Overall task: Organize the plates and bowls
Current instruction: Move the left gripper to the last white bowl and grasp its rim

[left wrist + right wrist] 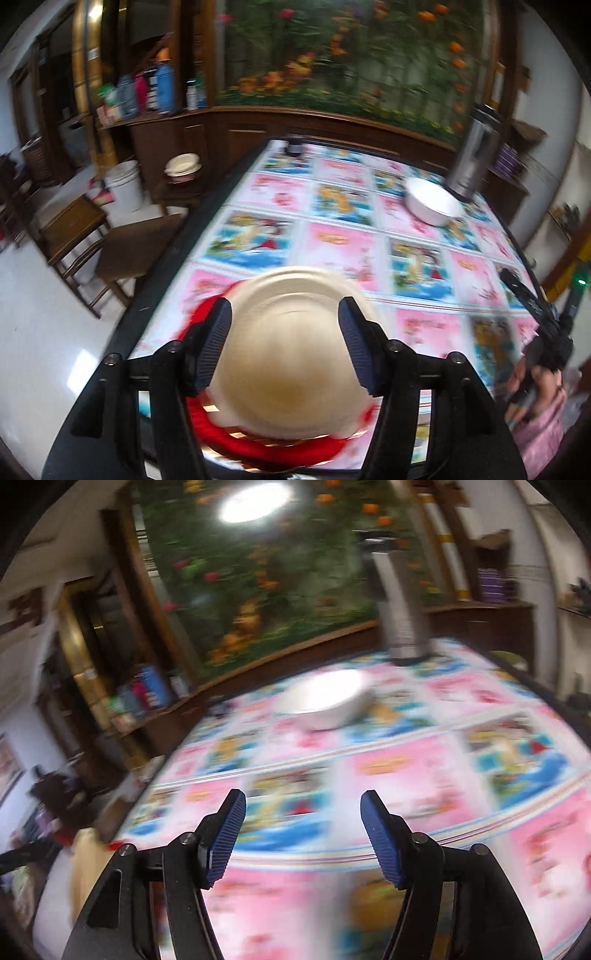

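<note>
Left wrist view: the left hand-held gripper (284,345) hangs spread above a cream plate (291,354) stacked on a red-rimmed plate (266,448) at the near bench (332,254) edge, pads not visibly pressing it. The right hand-held gripper (303,834) is spread and empty over the patterned cloth, with a white bowl (328,701) farther back near a steel flask (400,602).

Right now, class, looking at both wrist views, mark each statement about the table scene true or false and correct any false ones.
1. A cream plate lies between the left gripper jaws. True.
2. The right gripper clamps the white bowl. False: its jaws are open and empty, the bowl far ahead.
3. The steel flask stands upright behind the white bowl. True.
4. The tablecloth is plain white. False: colourful cartoon panels.
</note>
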Tool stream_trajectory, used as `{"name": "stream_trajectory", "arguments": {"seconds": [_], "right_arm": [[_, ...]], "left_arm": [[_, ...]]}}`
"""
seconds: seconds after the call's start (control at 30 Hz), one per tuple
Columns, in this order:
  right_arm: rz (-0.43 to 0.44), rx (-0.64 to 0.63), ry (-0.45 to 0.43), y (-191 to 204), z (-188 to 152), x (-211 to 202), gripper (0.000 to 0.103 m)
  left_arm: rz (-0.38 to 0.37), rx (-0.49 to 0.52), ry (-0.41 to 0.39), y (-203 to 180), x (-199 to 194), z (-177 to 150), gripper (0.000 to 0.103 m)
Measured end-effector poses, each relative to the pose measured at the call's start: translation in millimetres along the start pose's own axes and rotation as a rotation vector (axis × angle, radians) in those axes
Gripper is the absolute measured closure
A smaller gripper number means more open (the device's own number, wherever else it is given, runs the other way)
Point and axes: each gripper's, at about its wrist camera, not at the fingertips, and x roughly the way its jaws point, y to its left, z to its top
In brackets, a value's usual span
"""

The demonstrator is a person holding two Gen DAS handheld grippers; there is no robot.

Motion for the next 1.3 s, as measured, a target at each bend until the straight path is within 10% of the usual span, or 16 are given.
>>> {"name": "stream_trajectory", "arguments": {"seconds": [0.23, 0.5, 1.07, 1.3], "right_arm": [[-0.062, 0.218, 0.030, -91.5, 10.6, 15.2, 0.034], [-0.054, 0.273, 0.047, -102.5, 13.1, 16.5, 0.034], [0.061, 0.350, 0.090, -104.6, 11.6, 22.5, 0.034], [0.025, 0.324, 0.082, -102.6, 12.6, 26.8, 0.034]], "left_arm": [[-0.158, 0.024, 0.103, -98.7, 43.1, 54.3, 0.038], [-0.116, -0.016, 0.237, -185.9, 146.9, 138.5, 0.038], [-0.086, -0.143, 0.341, -226.1, 300.0, 171.8, 0.038], [-0.044, -0.113, 0.421, -227.8, 315.4, 156.5, 0.091]]}}
